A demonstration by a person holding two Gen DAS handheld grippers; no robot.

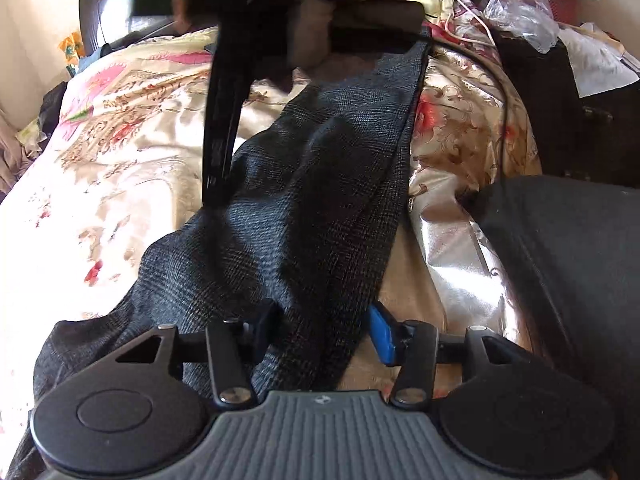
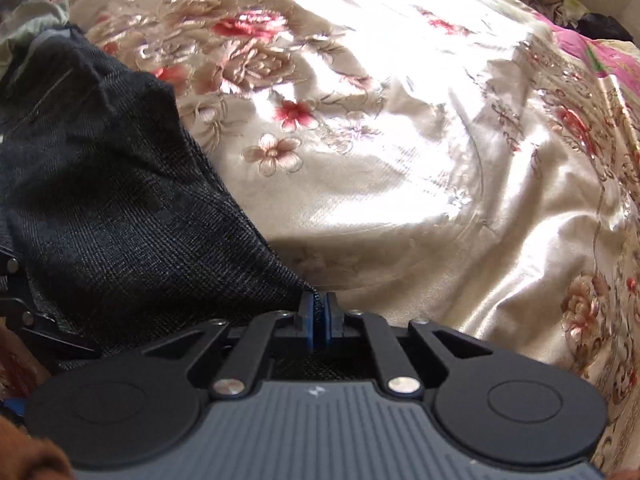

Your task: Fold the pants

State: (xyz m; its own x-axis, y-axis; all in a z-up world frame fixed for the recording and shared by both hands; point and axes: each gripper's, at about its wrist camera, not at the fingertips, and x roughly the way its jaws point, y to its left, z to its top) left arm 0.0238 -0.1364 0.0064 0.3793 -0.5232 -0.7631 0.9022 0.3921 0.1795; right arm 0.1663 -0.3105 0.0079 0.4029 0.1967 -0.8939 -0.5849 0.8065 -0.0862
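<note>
The dark grey checked woven pants [image 1: 304, 208] lie bunched on a bed covered by a shiny cream satin bedspread with red and pink flowers [image 2: 400, 128], one long strip of the cloth running from the near edge of the left wrist view up toward the far side of the bed. The left hand-held gripper [image 1: 320, 330] has its blue-padded fingers [image 1: 382, 334] spread apart with a fold of the pants lying between them; the cloth covers the left finger, and I cannot tell whether either pad presses on it. The right hand-held gripper [image 2: 319, 314] is pinched closed on an edge of the same pants [image 2: 120, 216], a thin sliver of the dark weave caught between its two blue pads [image 2: 307, 316], and the cloth rises from there to the left in a creased heap. In the left wrist view the right tool's black body appears at the top, above the far end of the strip. Beyond the bed on the right of that view sit a crumpled clear plastic bag [image 1: 520, 12] and a white cable [image 1: 468, 20], and a dark rounded fabric mass [image 1: 560, 240] fills the right foreground.
</note>
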